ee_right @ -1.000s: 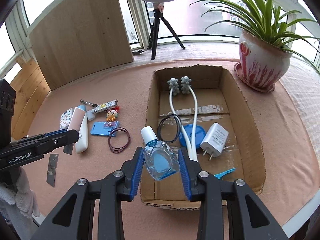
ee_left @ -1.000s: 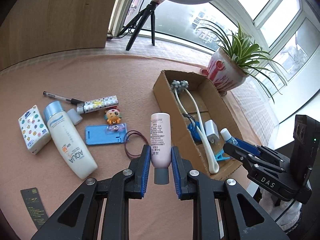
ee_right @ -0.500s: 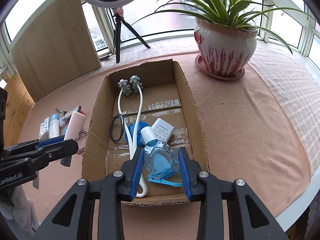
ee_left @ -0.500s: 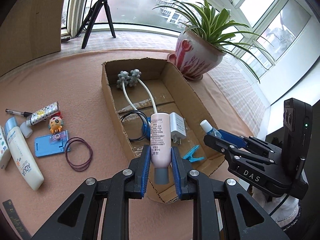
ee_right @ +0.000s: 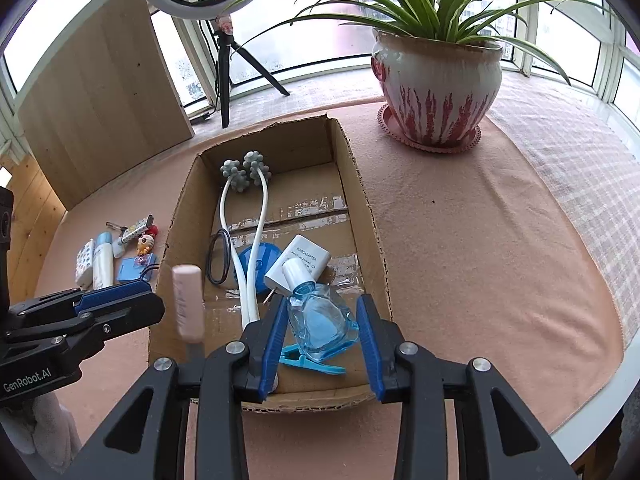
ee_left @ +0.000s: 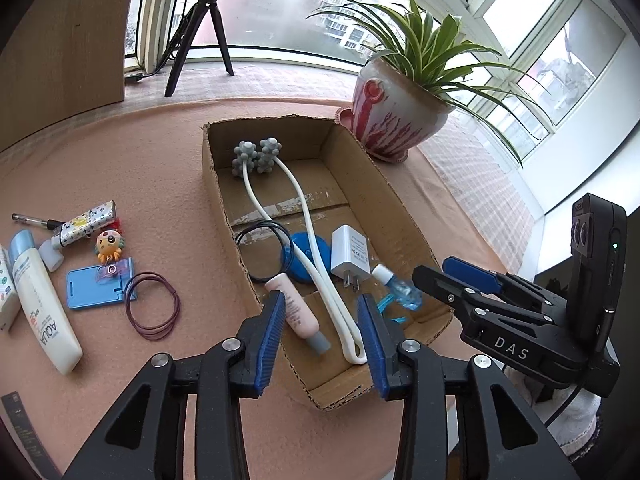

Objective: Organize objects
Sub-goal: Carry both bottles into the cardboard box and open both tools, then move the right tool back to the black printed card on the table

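Note:
An open cardboard box (ee_left: pixel 400 208) (ee_right: pixel 368 216) stands on the pink cloth. My left gripper (ee_left: pixel 322 334) is open above its near end, and the pink tube (ee_left: pixel 298 312) (ee_right: pixel 187 304) is free of the pads, dropping into the box by its left wall. My right gripper (ee_right: pixel 322 326) is open too, and the clear blue bottle (ee_right: pixel 320 320) (ee_left: pixel 400 286) sits loose between the pads over the box's near right part. Inside lie a white massager (ee_left: pixel 304 232), a white charger (ee_left: pixel 352 254), a blue disc (ee_left: pixel 306 256), a black band (ee_left: pixel 260 240) and a blue clip (ee_right: pixel 312 360).
Left of the box lie a sunscreen tube (ee_left: pixel 40 304), a blue card holder (ee_left: pixel 98 286), purple hair bands (ee_left: pixel 152 310), a toy figure (ee_left: pixel 110 244), a patterned tube (ee_left: pixel 86 224), a pen (ee_left: pixel 32 220) and a small box (ee_right: pixel 85 262). A potted plant (ee_right: pixel 436 80) stands beyond the box.
Both grippers have opened over the box. The pink tube has left my left pads and the blue bottle is loose between my right pads.

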Tool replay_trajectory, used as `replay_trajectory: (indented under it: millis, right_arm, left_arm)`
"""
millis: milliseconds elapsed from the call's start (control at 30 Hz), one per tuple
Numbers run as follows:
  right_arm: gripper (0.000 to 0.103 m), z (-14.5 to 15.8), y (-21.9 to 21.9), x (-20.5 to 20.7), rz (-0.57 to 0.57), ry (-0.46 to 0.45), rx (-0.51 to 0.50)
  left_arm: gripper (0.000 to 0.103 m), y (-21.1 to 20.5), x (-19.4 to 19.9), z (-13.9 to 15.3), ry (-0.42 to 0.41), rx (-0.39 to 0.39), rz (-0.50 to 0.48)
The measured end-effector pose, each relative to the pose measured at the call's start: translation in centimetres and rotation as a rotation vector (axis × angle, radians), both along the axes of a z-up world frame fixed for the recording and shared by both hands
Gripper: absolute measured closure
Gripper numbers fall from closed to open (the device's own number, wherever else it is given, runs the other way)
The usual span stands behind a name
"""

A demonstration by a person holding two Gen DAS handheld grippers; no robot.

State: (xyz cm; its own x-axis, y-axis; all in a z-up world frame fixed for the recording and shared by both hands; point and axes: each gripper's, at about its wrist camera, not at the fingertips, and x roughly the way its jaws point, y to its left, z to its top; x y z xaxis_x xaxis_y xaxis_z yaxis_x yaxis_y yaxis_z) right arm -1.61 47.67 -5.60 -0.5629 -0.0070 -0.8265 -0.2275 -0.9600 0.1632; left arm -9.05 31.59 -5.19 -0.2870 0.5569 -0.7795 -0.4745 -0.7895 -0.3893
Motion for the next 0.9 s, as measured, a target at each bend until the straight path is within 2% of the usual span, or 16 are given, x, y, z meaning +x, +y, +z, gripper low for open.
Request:
replay_trajectory:
  millis: [67, 400, 600, 767, 833, 900]
  right_arm:
    - [0.049, 0.4, 0.0, 0.2, -0.013, 0.021, -0.002]
    - [0.048, 0.8, -2.6, -0.8, 0.049, 0.024, -0.044]
    - [0.049, 1.1, -5.3, -1.7, 0.109, 0.026, -0.047]
    - [0.049, 1.2, -8.1, -3.0, 0.180, 0.022, -0.059]
    - [0.049, 1.1, -9.5, -3.6, 0.217, 0.015, -0.057]
    - [0.049, 0.8, -10.9, -4.2, 0.258, 0.004, -0.048]
  left_arm:
    - [0.062, -0.8, -0.1, 0.1, 0.000, 0.002, 0.014]
    - [0.057, -5.8, -0.1, 0.2, -0.009, -0.007, 0.095]
    - [0.055, -9.9, -0.3, -0.5, -0.010, -0.021, 0.178]
    - [0.035, -14.4, -0.6, -1.3, -0.012, -0.014, 0.285]
    - [0.029, -16.2, -0.9, -1.7, -0.032, -0.015, 0.320]
    - [0.027, -18.0, -1.2, -2.2, -0.046, -0.022, 0.355]
